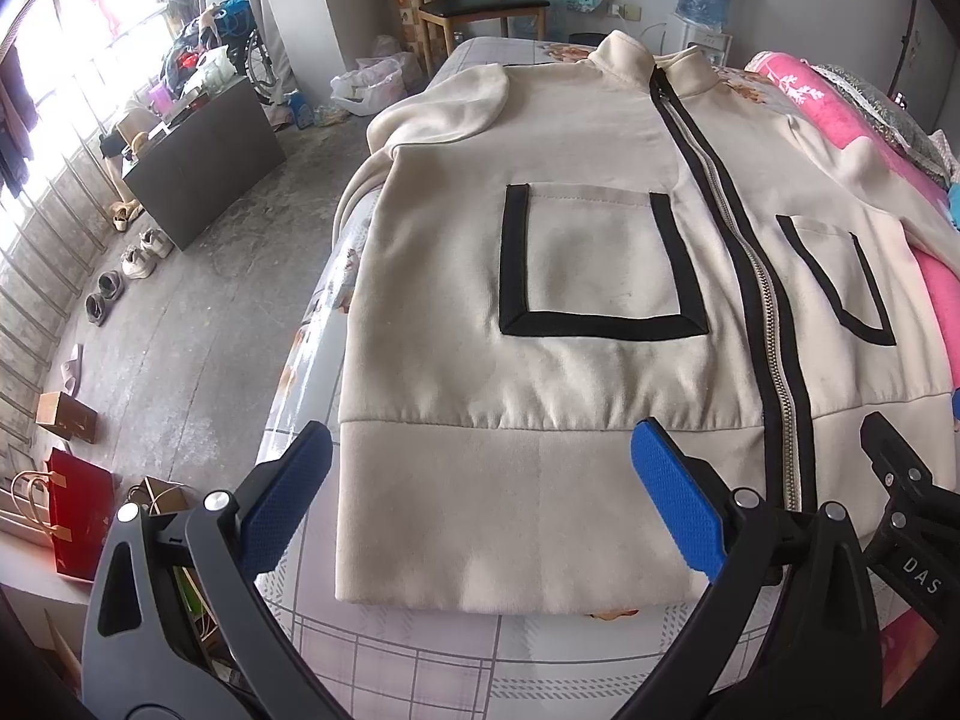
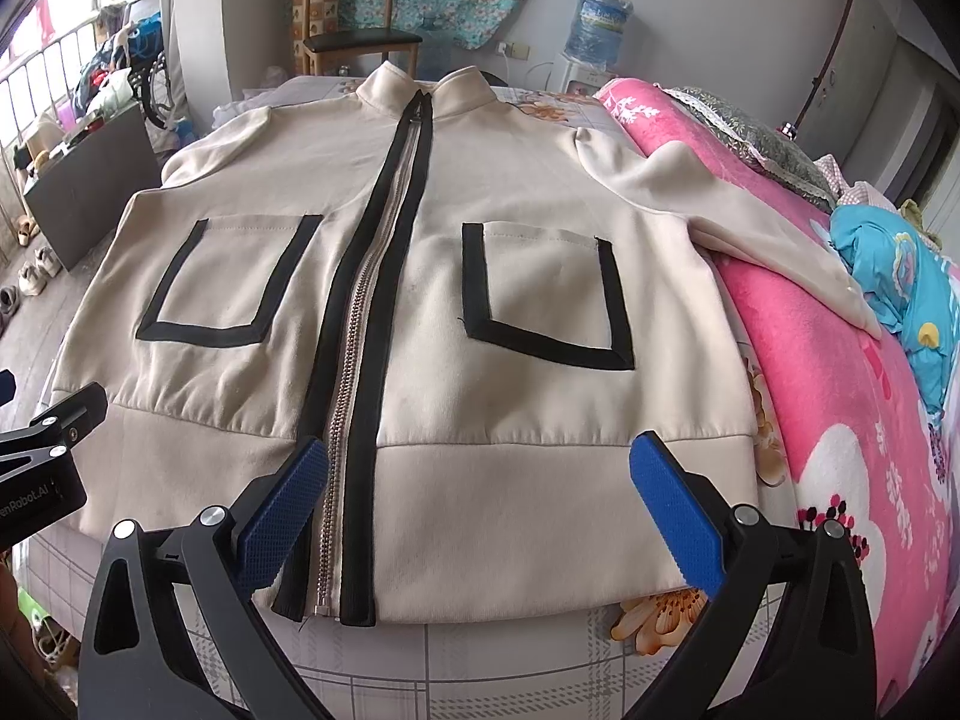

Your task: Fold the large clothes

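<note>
Two grippers' jaws apart above jacket [image 2: 420, 300] hem, jacket flat on bed [image 2: 480, 660], zipped

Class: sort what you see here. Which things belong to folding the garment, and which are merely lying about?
For the job: cream jacket, left gripper, right gripper, bed.

Lying about: pink blanket, wooden chair, water bottle, shoes, red bag.
</note>
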### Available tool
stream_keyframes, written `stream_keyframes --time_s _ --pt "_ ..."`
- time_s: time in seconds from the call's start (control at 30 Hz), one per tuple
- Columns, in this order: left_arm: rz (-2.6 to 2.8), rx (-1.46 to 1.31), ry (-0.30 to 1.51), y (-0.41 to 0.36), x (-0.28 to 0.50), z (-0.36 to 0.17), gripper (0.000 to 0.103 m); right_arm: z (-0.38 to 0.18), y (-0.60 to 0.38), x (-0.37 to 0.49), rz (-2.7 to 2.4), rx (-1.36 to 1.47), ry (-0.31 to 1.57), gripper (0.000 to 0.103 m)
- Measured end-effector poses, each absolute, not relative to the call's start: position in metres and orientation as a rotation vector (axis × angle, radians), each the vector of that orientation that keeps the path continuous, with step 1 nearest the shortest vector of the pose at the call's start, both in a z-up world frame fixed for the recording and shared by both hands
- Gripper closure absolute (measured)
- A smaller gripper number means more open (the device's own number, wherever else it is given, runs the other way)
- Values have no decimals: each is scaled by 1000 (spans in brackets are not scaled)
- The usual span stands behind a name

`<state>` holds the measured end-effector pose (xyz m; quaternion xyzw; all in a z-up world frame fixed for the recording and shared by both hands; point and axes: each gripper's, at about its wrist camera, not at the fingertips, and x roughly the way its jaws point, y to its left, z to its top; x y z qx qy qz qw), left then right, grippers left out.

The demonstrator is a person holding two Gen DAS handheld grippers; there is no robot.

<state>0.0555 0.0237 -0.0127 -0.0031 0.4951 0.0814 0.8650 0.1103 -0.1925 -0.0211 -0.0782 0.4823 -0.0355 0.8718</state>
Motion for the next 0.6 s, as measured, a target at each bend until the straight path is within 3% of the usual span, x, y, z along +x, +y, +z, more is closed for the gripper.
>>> stream_keyframes --time_s 0.6 --pt "177 -10 1042 29 59 -19 7 -24 -194 119 -87 -178 1008 5"
